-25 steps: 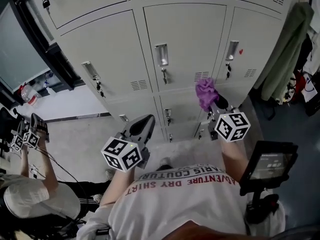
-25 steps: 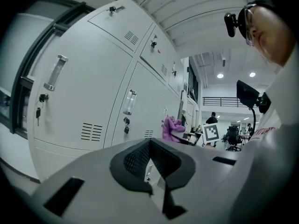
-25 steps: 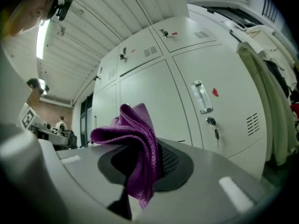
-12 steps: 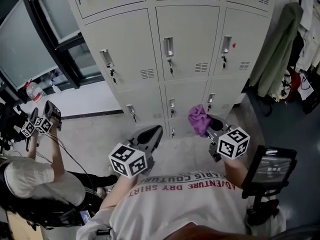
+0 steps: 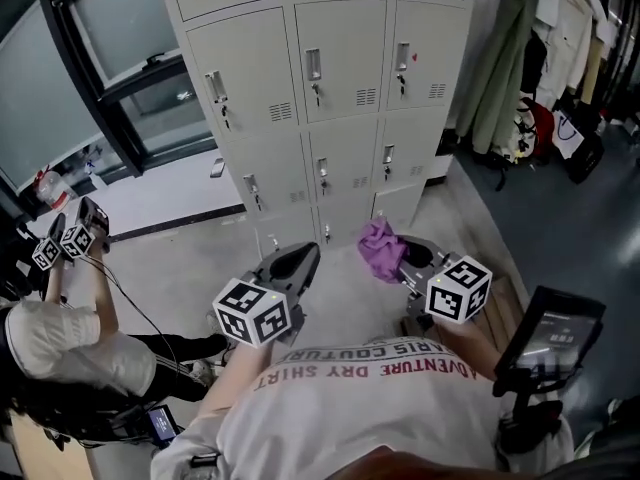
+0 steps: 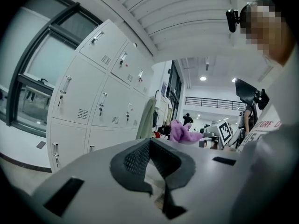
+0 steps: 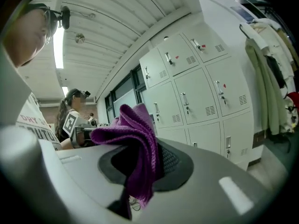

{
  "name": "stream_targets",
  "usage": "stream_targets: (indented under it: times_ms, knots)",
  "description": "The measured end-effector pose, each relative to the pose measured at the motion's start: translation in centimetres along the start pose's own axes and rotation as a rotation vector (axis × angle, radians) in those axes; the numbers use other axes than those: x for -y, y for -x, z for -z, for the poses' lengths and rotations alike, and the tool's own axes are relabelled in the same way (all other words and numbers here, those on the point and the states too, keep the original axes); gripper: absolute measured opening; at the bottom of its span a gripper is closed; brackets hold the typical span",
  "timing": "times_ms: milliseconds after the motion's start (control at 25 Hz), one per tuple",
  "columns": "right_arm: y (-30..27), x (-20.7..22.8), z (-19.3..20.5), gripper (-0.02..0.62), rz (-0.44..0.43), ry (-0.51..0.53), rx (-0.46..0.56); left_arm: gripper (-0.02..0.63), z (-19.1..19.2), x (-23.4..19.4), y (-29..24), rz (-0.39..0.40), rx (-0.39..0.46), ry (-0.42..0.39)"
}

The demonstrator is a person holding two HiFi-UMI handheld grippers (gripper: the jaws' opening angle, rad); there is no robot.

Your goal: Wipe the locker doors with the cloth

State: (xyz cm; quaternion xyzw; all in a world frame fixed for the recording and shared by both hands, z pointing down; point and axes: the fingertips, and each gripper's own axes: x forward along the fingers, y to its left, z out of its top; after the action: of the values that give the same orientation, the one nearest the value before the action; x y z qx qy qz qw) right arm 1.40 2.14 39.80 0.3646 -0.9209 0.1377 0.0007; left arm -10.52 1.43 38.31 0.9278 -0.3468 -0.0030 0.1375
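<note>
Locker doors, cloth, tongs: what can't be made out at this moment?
- Locker doors: head view, too small to tell smears or wiped patches; top row cut by the upper edge.
- Cloth: right gripper view, its own folds cover the inside of the right tongs, so grip depth is unclear.
- Screen on the stand: head view, too small to read.

Even, dim indoor light; heavy fisheye vignetting, blurred foreground in both gripper views.

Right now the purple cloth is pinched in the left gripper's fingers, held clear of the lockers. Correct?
Wrong gripper. The purple cloth is pinched in the right gripper, as the right gripper view shows; the left gripper holds nothing. It is indeed held clear of the lockers.
</note>
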Motion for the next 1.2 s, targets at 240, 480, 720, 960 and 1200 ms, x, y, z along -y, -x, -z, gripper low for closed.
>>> stream_targets:
  times_ms: [240, 480, 720, 960, 1200]
  knots:
    - [6.9, -4.6, -0.3, 0.066, 0.017, 0.019, 0.039, 0.002, 0.4, 8.0, 3.3, 0.038, -0.003, -0.064]
    - [16.5, -8.6, 1.6, 0.066, -0.016, 0.031, 0.027, 0.002, 3.7, 18.9, 5.5, 0.042, -0.002, -0.071]
    - [27.9, -11.5, 5.2, 0.066, -0.016, 0.003, 0.018, 0.002, 8.8, 30.1, 7.4, 0.046, -0.014, -0.052]
    - [38.6, -14.9, 6.0, 0.066, 0.017, 0.021, 0.05, 0.002, 11.7, 41.3, 9.8, 0.081, -0.048, -0.067]
    - [42.9, -16.3, 6.9, 0.066, 0.033, 0.023, 0.069, 0.002, 12.5, 45.3, 10.4, 0.095, -0.025, -0.082]
